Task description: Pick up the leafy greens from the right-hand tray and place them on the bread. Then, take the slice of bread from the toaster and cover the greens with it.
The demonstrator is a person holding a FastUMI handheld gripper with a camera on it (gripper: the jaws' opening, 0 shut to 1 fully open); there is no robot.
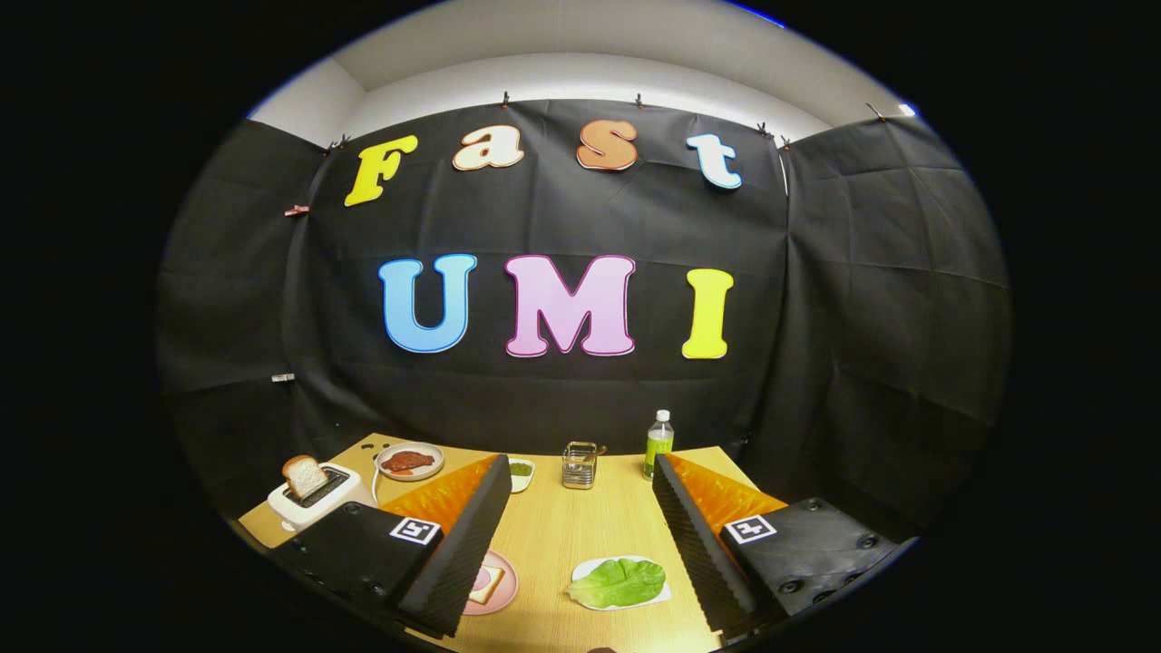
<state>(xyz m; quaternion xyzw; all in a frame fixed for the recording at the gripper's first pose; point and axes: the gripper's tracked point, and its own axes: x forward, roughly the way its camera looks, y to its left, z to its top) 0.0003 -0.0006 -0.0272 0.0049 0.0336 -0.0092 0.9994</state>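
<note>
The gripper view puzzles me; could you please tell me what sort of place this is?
Probably a staged kitchen booth: a wooden table before black cloth, with a toaster holding bread, and leafy greens between the open fingers.

No legible text on any item. Each of the gripper (580, 535) blocks bears a square coded marker; the bottle (659, 443) label is too small to read.

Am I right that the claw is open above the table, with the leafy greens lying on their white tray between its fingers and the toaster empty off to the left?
Not quite: the toaster is not empty. The gripper view shows a slice of bread standing up out of its slot. The rest holds: the claw is open above the table, and the leafy greens lie on their white tray between its fingers.
</note>
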